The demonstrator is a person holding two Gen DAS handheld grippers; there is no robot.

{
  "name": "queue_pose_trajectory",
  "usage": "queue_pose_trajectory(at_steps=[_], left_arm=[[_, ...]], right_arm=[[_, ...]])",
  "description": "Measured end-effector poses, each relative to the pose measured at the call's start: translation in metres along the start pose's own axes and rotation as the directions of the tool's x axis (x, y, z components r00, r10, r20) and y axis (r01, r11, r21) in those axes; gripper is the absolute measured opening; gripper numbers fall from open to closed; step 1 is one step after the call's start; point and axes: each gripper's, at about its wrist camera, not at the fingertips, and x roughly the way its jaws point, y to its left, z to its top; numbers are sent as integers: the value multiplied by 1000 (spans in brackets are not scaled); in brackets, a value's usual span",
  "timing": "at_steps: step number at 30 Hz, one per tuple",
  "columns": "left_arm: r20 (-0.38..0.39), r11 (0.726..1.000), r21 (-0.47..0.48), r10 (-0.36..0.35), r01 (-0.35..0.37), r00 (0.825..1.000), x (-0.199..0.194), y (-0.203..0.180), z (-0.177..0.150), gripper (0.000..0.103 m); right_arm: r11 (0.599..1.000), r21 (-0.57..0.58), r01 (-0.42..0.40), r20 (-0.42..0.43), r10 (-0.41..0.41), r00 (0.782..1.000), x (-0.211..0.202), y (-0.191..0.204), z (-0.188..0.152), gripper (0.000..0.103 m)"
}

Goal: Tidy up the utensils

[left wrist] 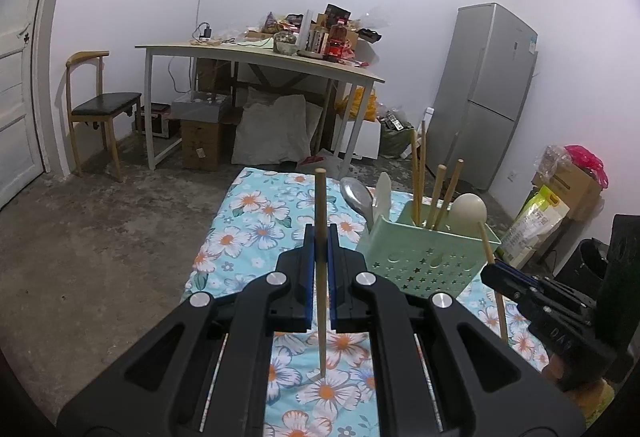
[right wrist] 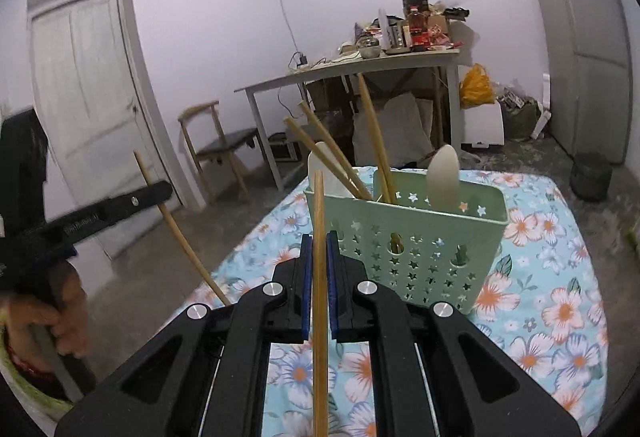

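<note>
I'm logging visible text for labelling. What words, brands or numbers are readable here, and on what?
None can be read with certainty.
Left gripper: raised lettering along its side, too blurred.
Right gripper: faint embossed letters, unreadable.
Red-labelled bottle on the desk: label too small.
Fridge: door stickers too small.
Yellow-green bag: print too small.

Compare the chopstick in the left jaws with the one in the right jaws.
The left gripper holds its chopstick nearly upright, lower tip on the floral cloth; the right gripper holds its chopstick tilted in the left wrist view, clear of the cloth. The left chopstick stands away from the green caddy; the right one rises just beside it. Both are plain wooden sticks, clamped partway along their length between blue-padded jaws.
</note>
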Motion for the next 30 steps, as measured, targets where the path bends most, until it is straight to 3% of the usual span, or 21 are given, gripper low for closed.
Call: queue_pose_trajectory(at_steps=[6,16,23,30], left_arm=[[13,999,-2,-42,42,999,-2,-1,-1,4],[-14,998,-13,-67,66,998,6,1,-3,4],[-17,998,-7,-67,67,998,7,-2,-4,4],[-22,997,-5,-71,71,997,8,-4,-6,4]], right_arm=[[997,74,3,18,-4,1000,-9,-10,-4,7],[985,167,-42,202,8,979,-14,-18,7,7],[984,180,11,114,-32,993,0,-36,-24,7],[984,176,28,108,-47,993,-22,-45,-34,8]])
